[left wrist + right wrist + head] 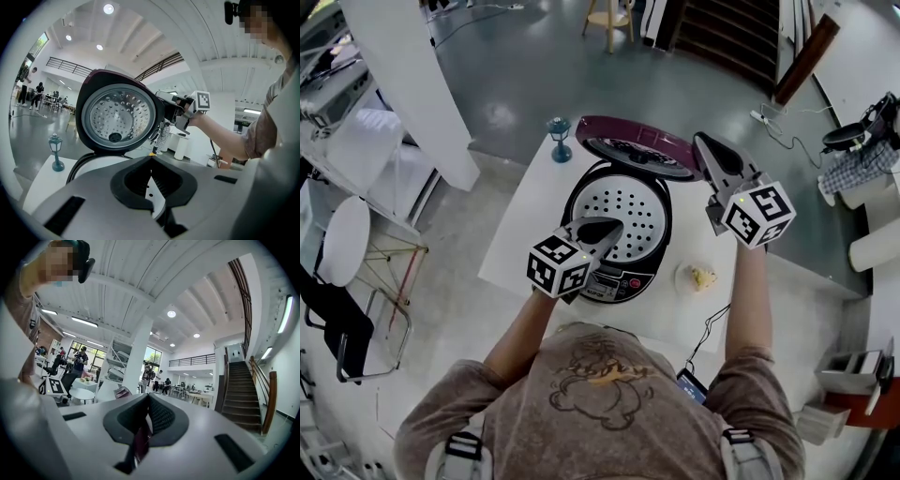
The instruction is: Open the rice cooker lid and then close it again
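The rice cooker [619, 279] stands on a white table [511, 248], its maroon lid [637, 145] raised upright and the white perforated inner pan [623, 211] exposed. In the left gripper view the lid's [117, 117] steel underside faces me. My left gripper [614, 225] hovers over the cooker's front, jaws shut and empty [150, 158]. My right gripper [701, 141] is at the lid's right rim, shut; I cannot tell whether it touches. From the left it shows beside the lid as the right gripper [160, 94]. In the right gripper view [148, 395] a sliver of maroon lid [123, 392] shows just past the jaws.
A small teal lantern figurine [559, 138] stands at the table's far left corner. A little plate with food [701, 277] sits to the cooker's right, with a cable running off the near edge. A white pillar [412, 84] and a chair [347, 281] stand to the left.
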`<action>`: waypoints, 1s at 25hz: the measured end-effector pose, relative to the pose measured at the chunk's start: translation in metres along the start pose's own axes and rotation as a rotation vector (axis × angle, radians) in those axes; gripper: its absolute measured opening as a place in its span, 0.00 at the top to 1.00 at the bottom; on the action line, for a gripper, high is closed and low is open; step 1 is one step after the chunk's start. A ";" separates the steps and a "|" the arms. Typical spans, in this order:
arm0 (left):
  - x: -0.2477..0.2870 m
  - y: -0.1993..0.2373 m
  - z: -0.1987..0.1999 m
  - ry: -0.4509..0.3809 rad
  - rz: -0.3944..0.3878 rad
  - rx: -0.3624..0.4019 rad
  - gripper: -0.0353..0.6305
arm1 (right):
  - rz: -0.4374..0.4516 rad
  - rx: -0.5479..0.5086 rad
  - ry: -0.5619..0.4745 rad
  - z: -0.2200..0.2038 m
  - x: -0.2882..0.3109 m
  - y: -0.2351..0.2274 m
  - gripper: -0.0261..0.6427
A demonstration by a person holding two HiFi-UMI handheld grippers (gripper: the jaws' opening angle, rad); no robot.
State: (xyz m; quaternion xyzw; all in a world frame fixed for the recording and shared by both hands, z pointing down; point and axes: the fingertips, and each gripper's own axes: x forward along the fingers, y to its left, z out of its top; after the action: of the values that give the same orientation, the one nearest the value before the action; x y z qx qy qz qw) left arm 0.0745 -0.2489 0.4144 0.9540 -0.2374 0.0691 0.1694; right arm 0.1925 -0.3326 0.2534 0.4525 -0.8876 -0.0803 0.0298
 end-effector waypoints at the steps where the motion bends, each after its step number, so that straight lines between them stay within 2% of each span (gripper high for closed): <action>1: 0.001 0.001 0.000 0.001 0.001 0.001 0.92 | -0.001 -0.004 -0.001 0.001 0.002 -0.003 0.96; 8: 0.008 0.007 0.001 -0.001 0.006 -0.002 0.92 | 0.010 -0.021 -0.001 0.003 0.016 -0.024 0.96; 25: 0.013 0.019 0.003 -0.005 0.015 -0.017 0.92 | -0.071 -0.013 -0.006 0.003 0.044 -0.073 0.96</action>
State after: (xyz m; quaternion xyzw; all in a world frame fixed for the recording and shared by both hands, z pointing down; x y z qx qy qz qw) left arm 0.0769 -0.2713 0.4197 0.9509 -0.2457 0.0661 0.1764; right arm 0.2241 -0.4098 0.2375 0.4831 -0.8706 -0.0884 0.0272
